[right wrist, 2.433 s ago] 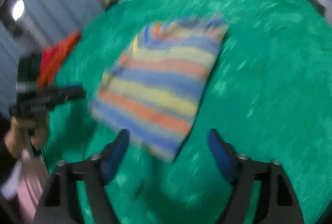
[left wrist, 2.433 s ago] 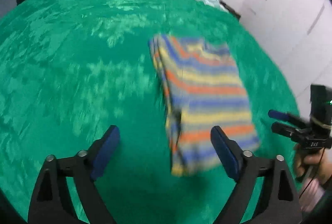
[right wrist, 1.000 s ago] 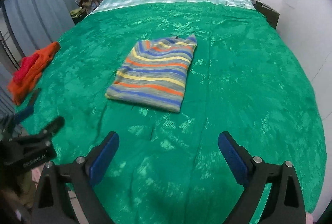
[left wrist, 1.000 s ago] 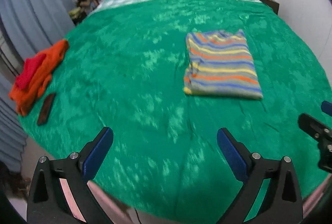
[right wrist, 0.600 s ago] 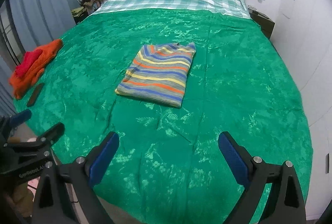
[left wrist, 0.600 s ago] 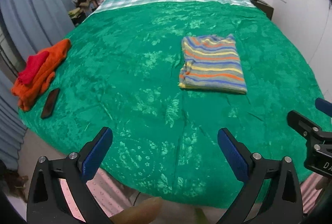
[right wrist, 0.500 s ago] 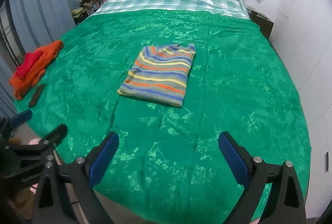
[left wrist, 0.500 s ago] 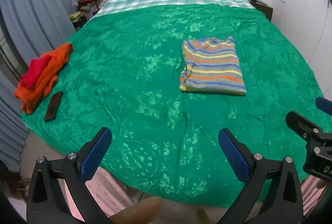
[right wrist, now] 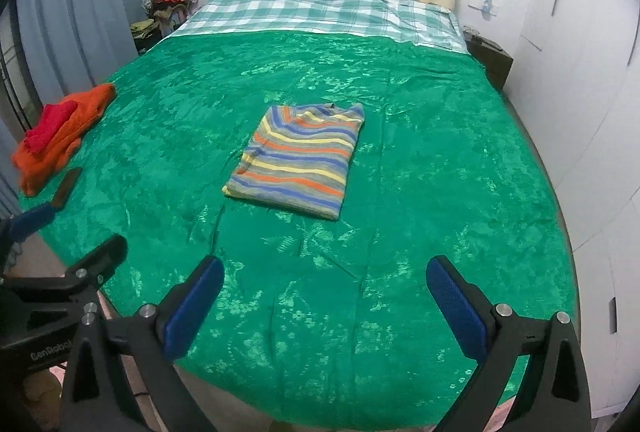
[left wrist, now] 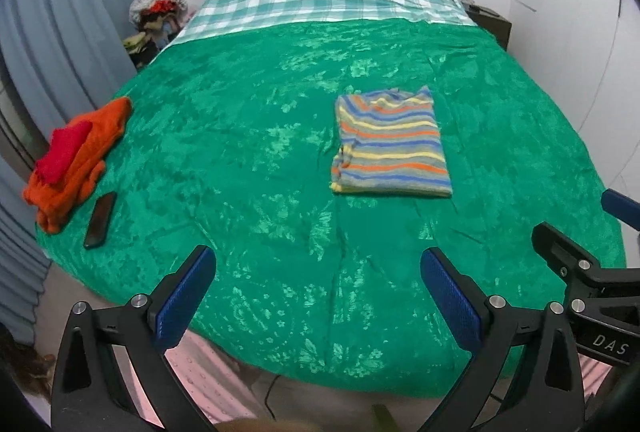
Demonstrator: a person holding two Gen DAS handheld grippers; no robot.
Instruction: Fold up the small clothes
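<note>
The striped shirt (left wrist: 390, 148) lies folded into a neat rectangle on the green bedspread (left wrist: 240, 160), about in the middle of the bed and well ahead of both tools. Its long axis runs from the foot of the bed toward the checked sheet (left wrist: 328, 2) near the pillow, with the collar at the end nearer the sheet.

Both tools stand back at the foot of the bed, well apart from the shirt, and neither touches any cloth. The left tool (left wrist: 316, 288) has its blue pads wide apart and nothing between them. The right tool (right wrist: 324, 292) is the same — pads spread, empty. In the left tool's view the shirt sits a little to the right of its centre line; in the right tool's view it sits slightly to the left. So the shirt lies between the two tools, and I cannot say that one is clearly nearer.

In my judgement this shirt is finished, because its edges are aligned and no sleeve is sticking out. The next garment is probably in the orange and red pile of clothes (left wrist: 72, 160), which rests far to the left of the shirt at the bedspread's left edge — on the side of the left tool. A dark phone (left wrist: 100, 219) lies just beside that pile, toward the foot of the bed, so a reach there should avoid it.
</note>
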